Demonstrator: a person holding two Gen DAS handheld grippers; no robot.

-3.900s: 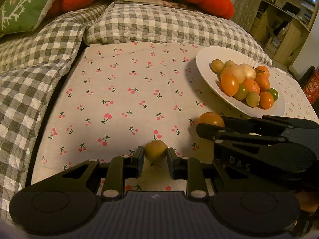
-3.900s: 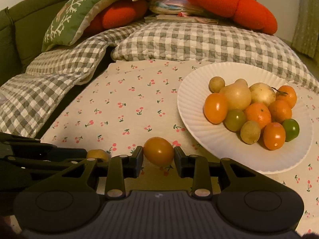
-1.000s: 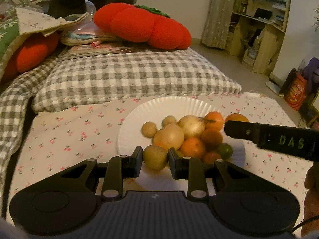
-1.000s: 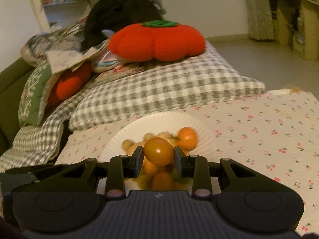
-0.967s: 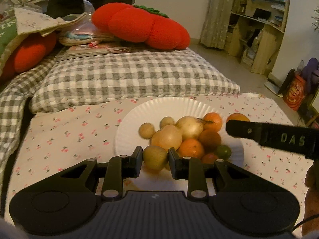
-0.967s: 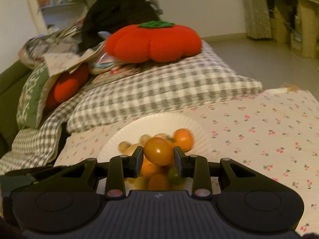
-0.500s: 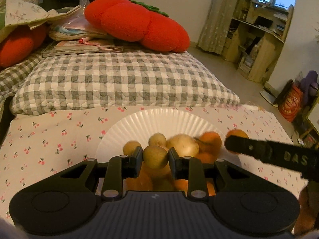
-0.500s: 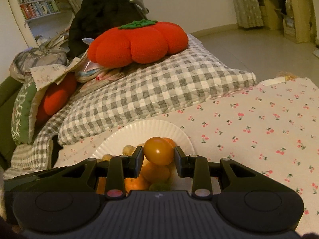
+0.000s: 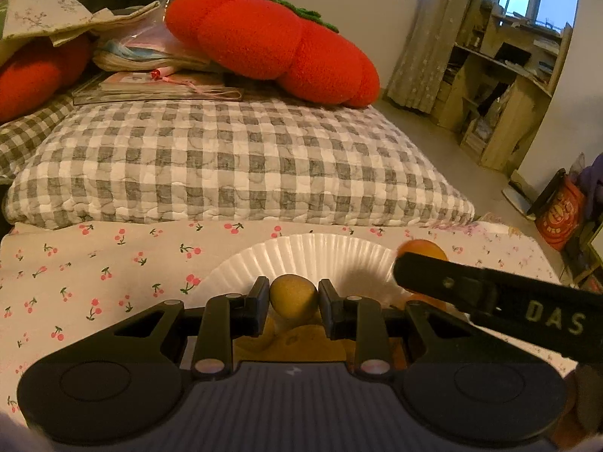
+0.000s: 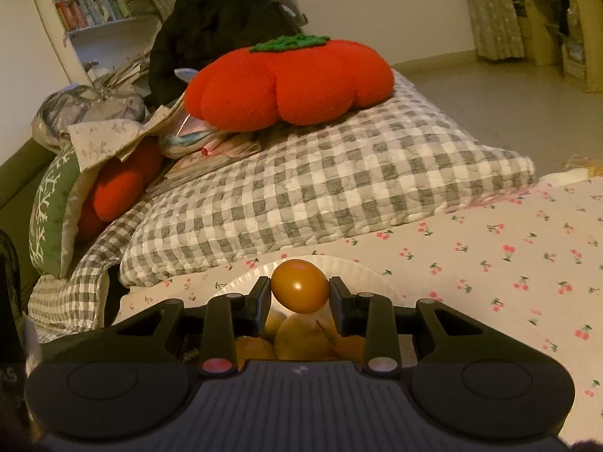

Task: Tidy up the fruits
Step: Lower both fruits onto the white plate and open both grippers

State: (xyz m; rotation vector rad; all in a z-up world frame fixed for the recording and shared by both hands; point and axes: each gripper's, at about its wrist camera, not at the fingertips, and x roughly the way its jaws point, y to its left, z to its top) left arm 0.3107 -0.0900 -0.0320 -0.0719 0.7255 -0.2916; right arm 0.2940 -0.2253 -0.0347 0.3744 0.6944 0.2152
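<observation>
- Left gripper (image 9: 294,300): jaws clamped on a small round tan-green fruit (image 9: 293,296), one pad pressed to each side. The fruit hangs over the near part of the white paper plate (image 9: 320,252), clear of the plate's surface.
- Under the left jaws, pale yellow fruit lying in the plate shows only in part; kind cannot be told.
- Plate sits on a cherry-print cloth (image 9: 94,263); behind the cloth, a grey checked cushion (image 9: 233,165) with a red tomato-shaped pillow (image 9: 271,45) on top.
- Right gripper (image 10: 300,293): jaws clamped on a glossy orange tomato-like fruit (image 10: 299,285), held over the same plate (image 10: 354,267).
- Piled fruit (image 10: 301,335) lies in the plate directly below the right jaws, yellow and orange, mostly hidden by the gripper body.
- In the left wrist view the right gripper's black finger (image 9: 490,293) crosses the plate's right edge, the orange fruit just showing behind its tip.
</observation>
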